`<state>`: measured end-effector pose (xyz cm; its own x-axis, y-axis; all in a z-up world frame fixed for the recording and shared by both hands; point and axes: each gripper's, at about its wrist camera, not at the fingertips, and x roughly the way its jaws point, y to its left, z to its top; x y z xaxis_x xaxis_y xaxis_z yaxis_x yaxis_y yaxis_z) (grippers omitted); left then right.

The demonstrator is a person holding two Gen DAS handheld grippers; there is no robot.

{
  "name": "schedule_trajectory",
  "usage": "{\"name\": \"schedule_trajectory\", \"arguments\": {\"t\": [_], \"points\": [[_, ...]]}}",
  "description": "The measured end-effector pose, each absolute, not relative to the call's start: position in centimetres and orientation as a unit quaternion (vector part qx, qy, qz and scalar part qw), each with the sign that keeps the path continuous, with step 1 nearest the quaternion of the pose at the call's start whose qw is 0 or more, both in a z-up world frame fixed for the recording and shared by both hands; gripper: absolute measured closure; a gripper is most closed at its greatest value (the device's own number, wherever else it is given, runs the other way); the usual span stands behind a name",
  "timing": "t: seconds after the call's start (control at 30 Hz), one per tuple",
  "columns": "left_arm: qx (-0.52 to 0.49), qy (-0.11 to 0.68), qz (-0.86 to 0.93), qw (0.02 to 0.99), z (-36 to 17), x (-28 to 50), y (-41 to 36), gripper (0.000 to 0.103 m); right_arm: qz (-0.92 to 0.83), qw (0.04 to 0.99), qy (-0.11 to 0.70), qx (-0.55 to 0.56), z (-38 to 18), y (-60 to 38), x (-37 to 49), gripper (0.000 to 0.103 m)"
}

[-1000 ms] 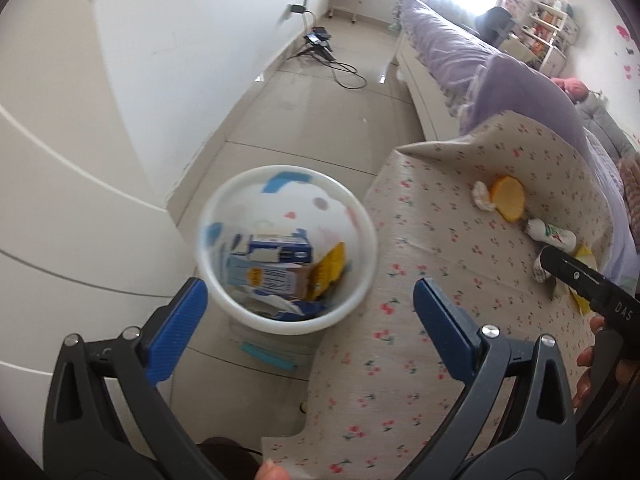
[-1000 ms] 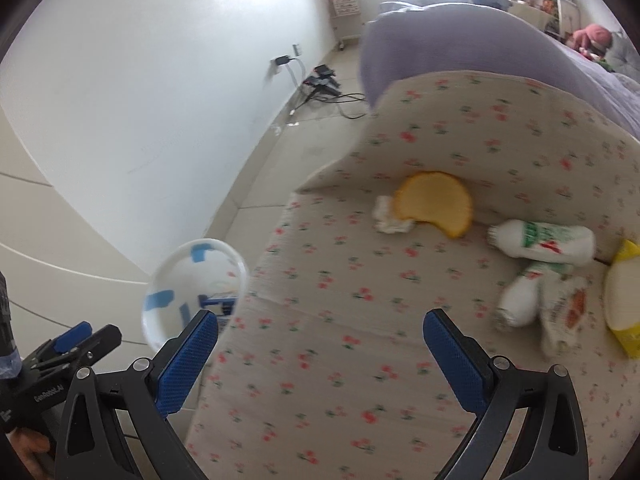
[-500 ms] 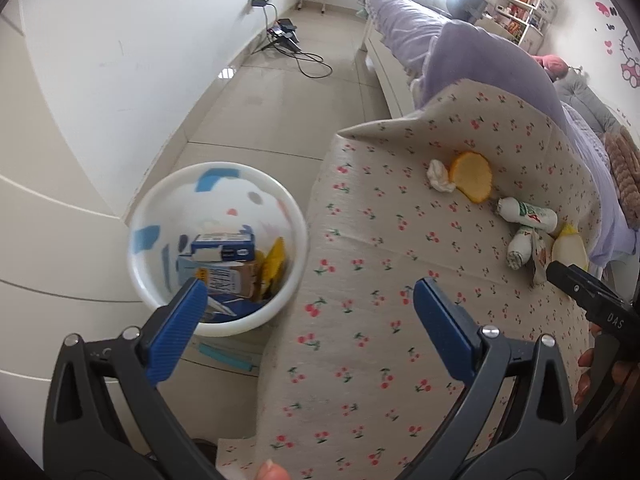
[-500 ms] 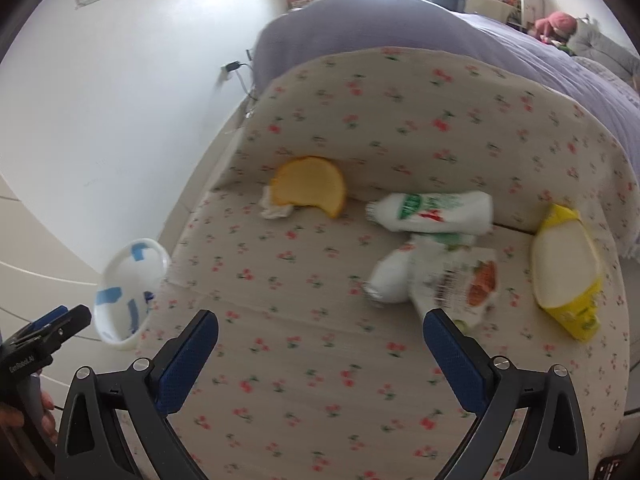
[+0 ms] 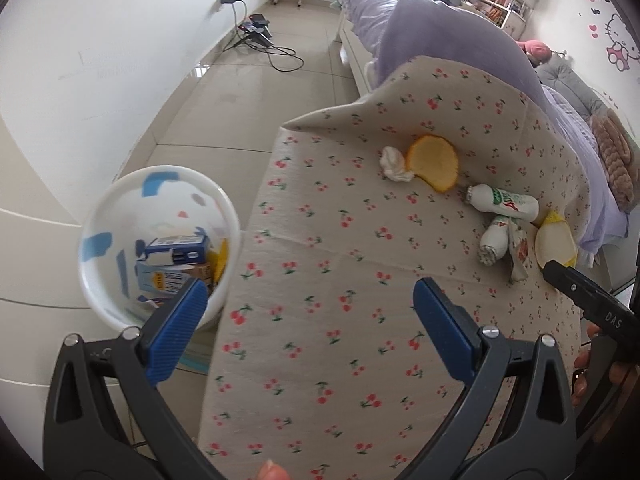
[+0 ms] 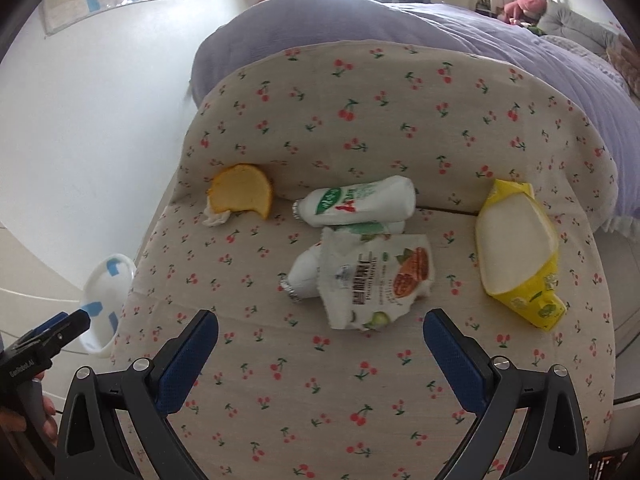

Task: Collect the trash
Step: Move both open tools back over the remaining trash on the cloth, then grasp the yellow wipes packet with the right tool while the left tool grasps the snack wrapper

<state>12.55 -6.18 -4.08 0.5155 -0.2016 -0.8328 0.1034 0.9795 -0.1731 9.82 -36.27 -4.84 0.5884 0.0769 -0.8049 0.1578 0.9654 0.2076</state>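
On the cherry-print cushion [image 6: 320, 392] lie an orange peel [image 6: 242, 194] with a white tissue [image 6: 216, 218], two white bottles [image 6: 360, 202] [image 6: 304, 276], a torn snack wrapper [image 6: 376, 280] and a yellow packet [image 6: 518, 252]. My right gripper [image 6: 320, 356] is open and empty, just short of the wrapper. My left gripper [image 5: 308, 326] is open and empty over the cushion's left part, beside the white trash bin [image 5: 160, 240], which holds blue cartons. The peel [image 5: 434, 162] and bottles [image 5: 504, 202] also show in the left wrist view.
The bin stands on the tiled floor [image 5: 240, 100] against a white wall [image 5: 100, 40]. A purple-covered bed [image 6: 440, 36] lies behind the cushion. Cables and a power strip [image 5: 260, 34] lie on the floor farther off.
My left gripper has swung right, from over the bin to over the cushion. My right gripper has moved right and closer to the wrapper and bottles. Both stayed open.
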Motion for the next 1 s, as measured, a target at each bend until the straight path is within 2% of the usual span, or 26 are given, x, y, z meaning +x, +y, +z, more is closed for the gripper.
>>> {"name": "schedule_trajectory", "arguments": {"t": [0.4, 0.7, 1.0], "points": [[-0.035, 0.483, -0.108, 0.868, -4.5, 13.1, -9.7, 0.001, -0.041, 0.885, 0.436, 0.159, -4.8, -39.3, 9.2, 0.0], [-0.015, 0.463, -0.113, 0.879, -4.6, 13.6, -11.6, 0.001, -0.076, 0.897, 0.414, 0.136, -4.2, -41.8, 9.2, 0.0], [-0.003, 0.439, -0.116, 0.891, -4.7, 14.7, -13.2, 0.001, -0.098, 0.884, 0.408, 0.207, -4.6, -47.2, 9.5, 0.0]]}}
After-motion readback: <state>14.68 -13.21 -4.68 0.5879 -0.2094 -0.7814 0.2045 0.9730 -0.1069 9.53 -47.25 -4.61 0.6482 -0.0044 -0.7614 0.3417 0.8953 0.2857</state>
